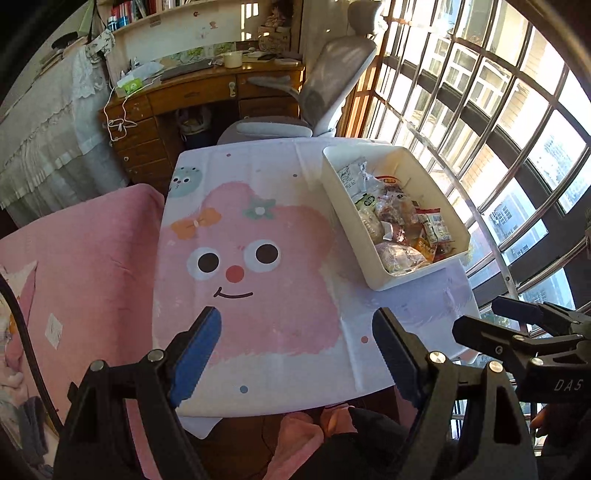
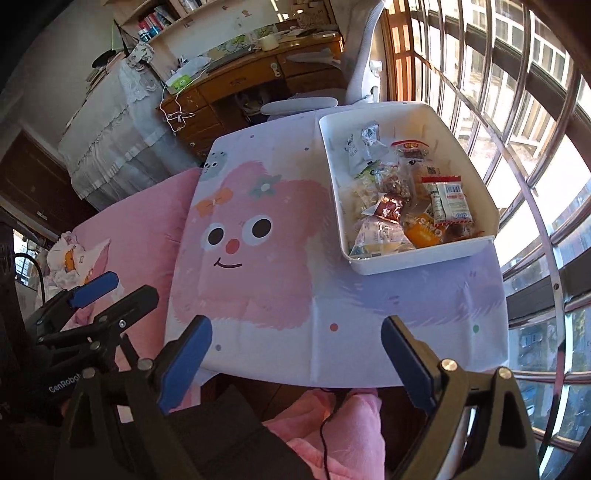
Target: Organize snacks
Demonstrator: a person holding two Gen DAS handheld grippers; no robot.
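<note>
Sunlit bench (image 2: 295, 332): left gripper (image 1: 295, 354) and right gripper (image 2: 295, 358), fingers wide and empty, hover; white bin (image 2: 476, 177) of snacks (image 2: 399, 199), seemingly near the edge, could tip if nudged.

A home bedroom or study. Shown by a wooden desk (image 1: 192, 92) with drawers, a bookshelf (image 1: 136, 11) above it, a grey office chair (image 1: 332, 77), a pink bed blanket (image 1: 92, 251), a lace cover (image 1: 48, 122), barred windows (image 1: 480, 110), and a cartoon-face tablecloth (image 1: 258, 258) on a small table.
</note>
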